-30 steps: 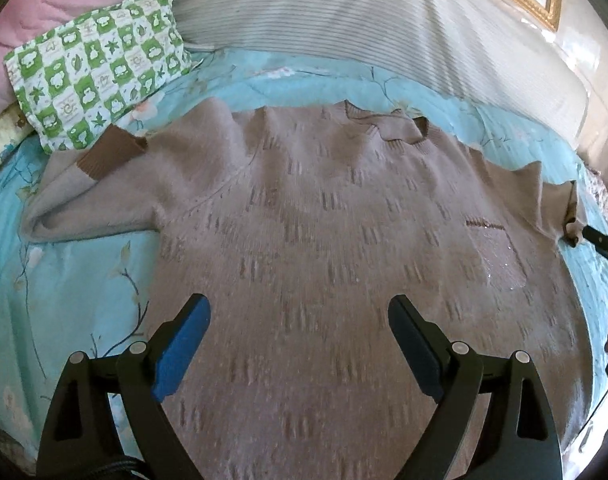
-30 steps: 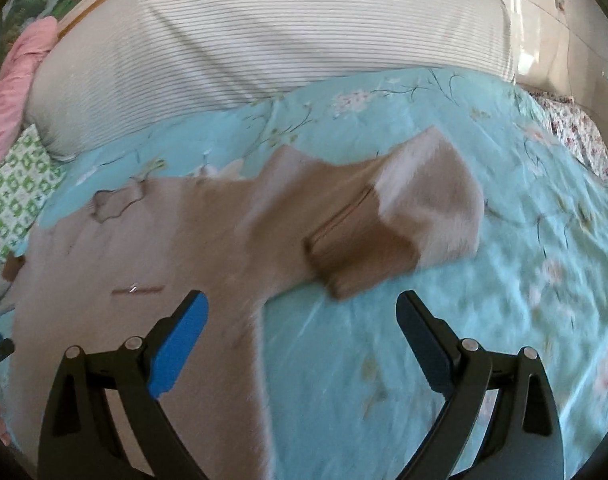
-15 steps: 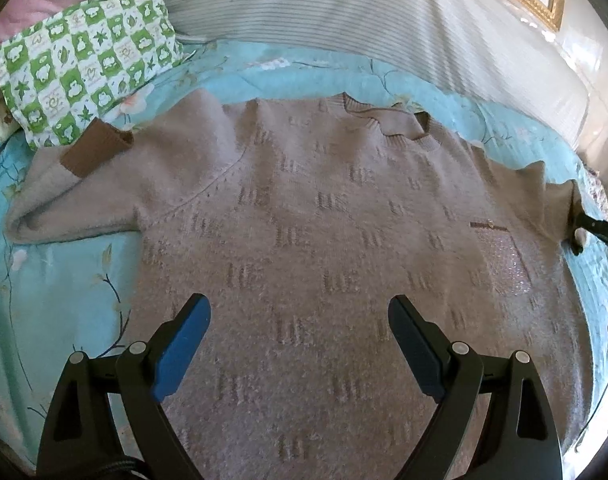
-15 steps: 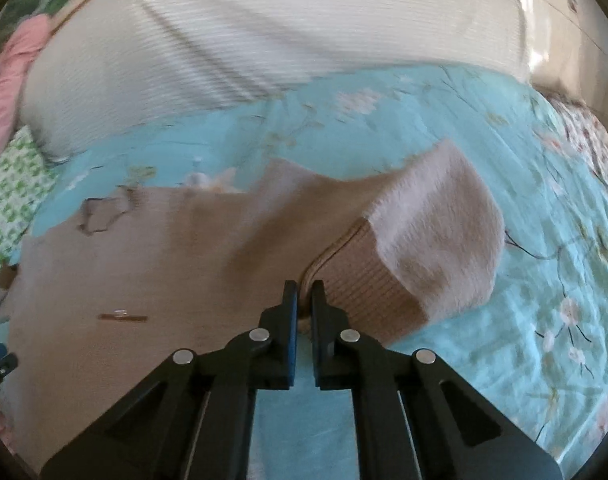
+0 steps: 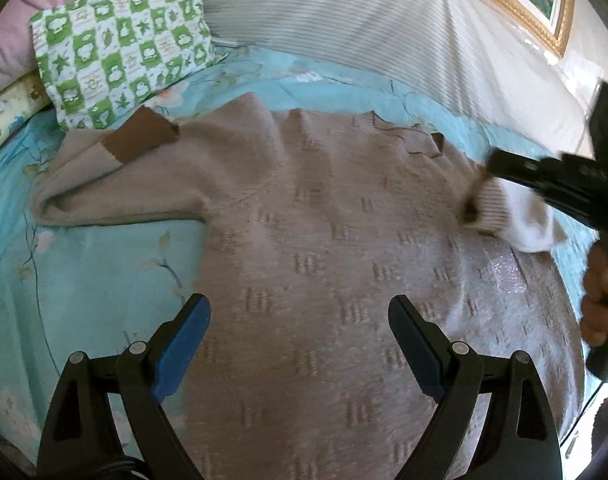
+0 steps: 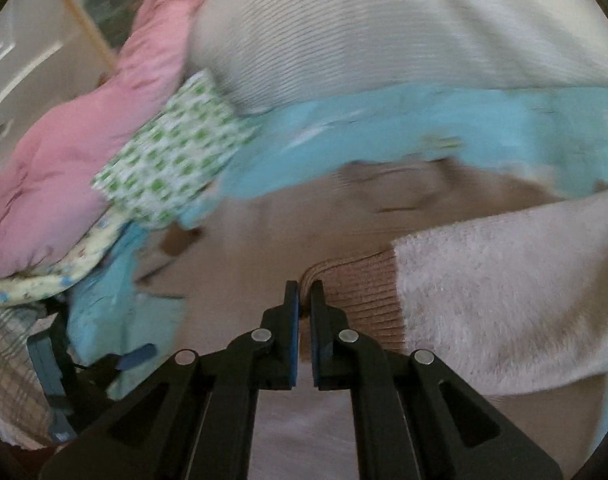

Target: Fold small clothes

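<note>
Sweater: the beige sweater (image 5: 323, 248) lies flat on the bed (image 5: 104, 264), front side up, not yet folded in the body.
Right sleeve: its ribbed cuff (image 6: 363, 292) is clamped between the fingers of the right hand-held gripper (image 6: 302, 300) and hangs above the chest.
Left sleeve: the left sleeve (image 5: 124, 184) is spread to the side, its brown cuff (image 5: 140, 140) near the green checked pillow (image 5: 124, 48).
Left hand-held gripper: the left hand-held gripper (image 5: 300, 320) has its fingers wide apart and holds nothing, above the lower part.
Progress: I judge only the first fold is under way; the other sleeve and the body are left.
</note>
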`<state>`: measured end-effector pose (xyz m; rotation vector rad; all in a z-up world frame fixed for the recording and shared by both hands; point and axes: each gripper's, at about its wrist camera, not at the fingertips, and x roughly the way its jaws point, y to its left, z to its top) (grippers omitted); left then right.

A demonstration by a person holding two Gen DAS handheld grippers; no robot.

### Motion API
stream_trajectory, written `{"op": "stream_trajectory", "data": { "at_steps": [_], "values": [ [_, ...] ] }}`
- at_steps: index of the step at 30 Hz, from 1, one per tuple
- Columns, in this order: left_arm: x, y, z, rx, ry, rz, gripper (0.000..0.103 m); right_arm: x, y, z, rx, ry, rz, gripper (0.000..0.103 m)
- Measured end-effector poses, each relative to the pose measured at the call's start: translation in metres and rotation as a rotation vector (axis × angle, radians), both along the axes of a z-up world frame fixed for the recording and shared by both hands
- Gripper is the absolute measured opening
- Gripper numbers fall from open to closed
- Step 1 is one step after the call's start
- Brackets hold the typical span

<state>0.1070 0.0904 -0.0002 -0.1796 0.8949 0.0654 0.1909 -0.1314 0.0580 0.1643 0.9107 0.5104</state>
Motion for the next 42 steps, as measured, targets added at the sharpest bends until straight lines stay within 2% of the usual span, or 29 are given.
{"op": "stream_trajectory", "data": {
  "at_steps": [3,6,12,13,15,16,17,21,24,27,28,29,30,31,32,35,36,40,42],
  "values": [
    [-0.001,0.007,-0.002,-0.013,0.001,0.002,0.091,0.011,0.047,-0.018,0.043,0.047,0.081,0.006],
    [0.001,0.013,-0.004,-0.019,0.007,0.002,0.091,0.022,0.076,-0.037,0.044,0.092,0.128,0.006],
    [0.023,0.013,-0.009,-0.03,0.017,-0.026,0.091,0.04,0.089,-0.065,0.085,0.187,0.115,0.01],
    [0.029,0.011,-0.009,-0.029,0.021,-0.034,0.091,0.039,0.085,-0.064,0.1,0.188,0.113,0.013],
    [0.045,0.008,-0.012,-0.03,0.03,-0.057,0.091,0.033,0.075,-0.059,0.115,0.162,0.099,0.029],
    [0.052,0.006,-0.014,-0.031,0.031,-0.068,0.091,0.029,0.067,-0.056,0.116,0.147,0.083,0.043],
    [0.061,0.003,-0.016,-0.03,0.036,-0.082,0.091,0.026,0.058,-0.053,0.121,0.129,0.068,0.049],
    [0.099,-0.001,-0.027,-0.034,0.08,-0.113,0.091,0.01,0.016,-0.042,0.111,0.081,-0.018,0.049],
    [0.123,-0.002,-0.037,-0.112,0.127,-0.122,0.091,-0.007,-0.027,-0.038,0.107,0.063,-0.117,0.049],
    [0.134,-0.006,-0.04,-0.148,0.132,-0.127,0.09,-0.024,-0.063,-0.039,0.111,0.061,-0.211,0.049],
    [0.136,-0.01,-0.039,-0.154,0.123,-0.137,0.082,-0.029,-0.072,-0.04,0.117,0.063,-0.238,0.049],
    [0.137,-0.015,-0.038,-0.155,0.11,-0.152,0.053,-0.036,-0.086,-0.04,0.122,0.065,-0.277,0.049],
    [0.138,-0.021,-0.037,-0.147,0.101,-0.168,0.039,-0.04,-0.093,-0.04,0.124,0.063,-0.303,0.049],
    [0.138,-0.025,-0.037,-0.141,0.099,-0.185,0.016,-0.045,-0.104,-0.039,0.128,0.058,-0.335,0.049],
    [0.137,-0.027,-0.034,-0.148,0.091,-0.192,0.013,-0.048,-0.11,-0.038,0.129,0.054,-0.352,0.049],
    [0.119,-0.013,-0.011,-0.131,-0.019,-0.174,0.011,-0.057,-0.136,-0.029,0.109,0.026,-0.415,0.049],
    [0.116,-0.005,-0.008,-0.124,-0.032,-0.157,0.011,-0.06,-0.146,-0.025,0.085,0.01,-0.443,0.049],
    [0.116,0.014,-0.019,-0.156,0.027,-0.157,0.012,-0.049,-0.18,-0.024,0.009,0.003,-0.536,0.05],
    [0.109,0.012,-0.015,-0.132,0.005,-0.168,0.012,-0.034,-0.19,-0.029,-0.001,0.028,-0.551,0.05]
  ]
}}
